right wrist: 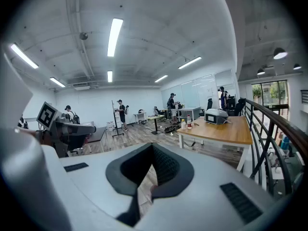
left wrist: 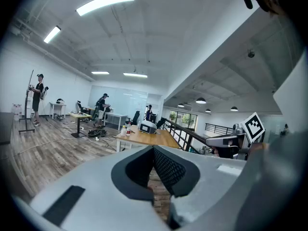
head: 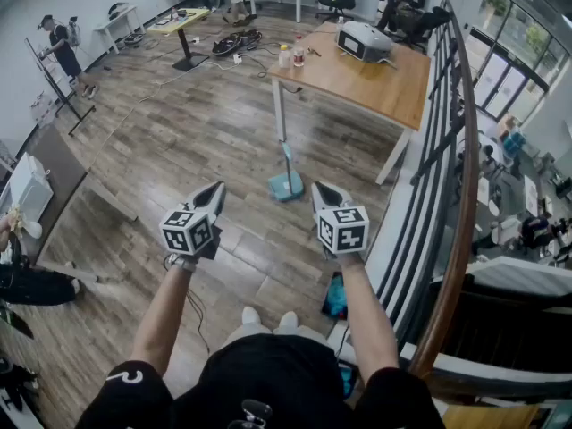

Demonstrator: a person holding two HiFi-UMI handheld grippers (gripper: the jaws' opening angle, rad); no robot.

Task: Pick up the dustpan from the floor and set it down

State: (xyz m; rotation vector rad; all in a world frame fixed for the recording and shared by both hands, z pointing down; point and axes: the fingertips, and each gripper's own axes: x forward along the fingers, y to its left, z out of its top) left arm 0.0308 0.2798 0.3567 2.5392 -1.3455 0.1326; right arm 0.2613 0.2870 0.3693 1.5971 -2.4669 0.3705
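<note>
In the head view a teal dustpan [head: 286, 185] with an upright handle stands on the wood floor by the table leg, ahead of both grippers. My left gripper [head: 216, 191] is held out in the air to the dustpan's left and nearer me, jaws shut and empty. Level with it on the other side, my right gripper [head: 319, 189] is also shut with nothing in it. In the left gripper view the left gripper [left wrist: 154, 148] has its tips together, and so has the right gripper [right wrist: 153, 146] in its own view. Neither gripper view shows the dustpan.
A wooden table [head: 375, 88] carries a white machine [head: 365, 41] and bottles [head: 290, 56]. A dark railing [head: 451, 177] runs along the right. A blue object [head: 336, 295] lies by my feet. A person [head: 63, 47] stands far left; cables [head: 237, 41] lie beyond.
</note>
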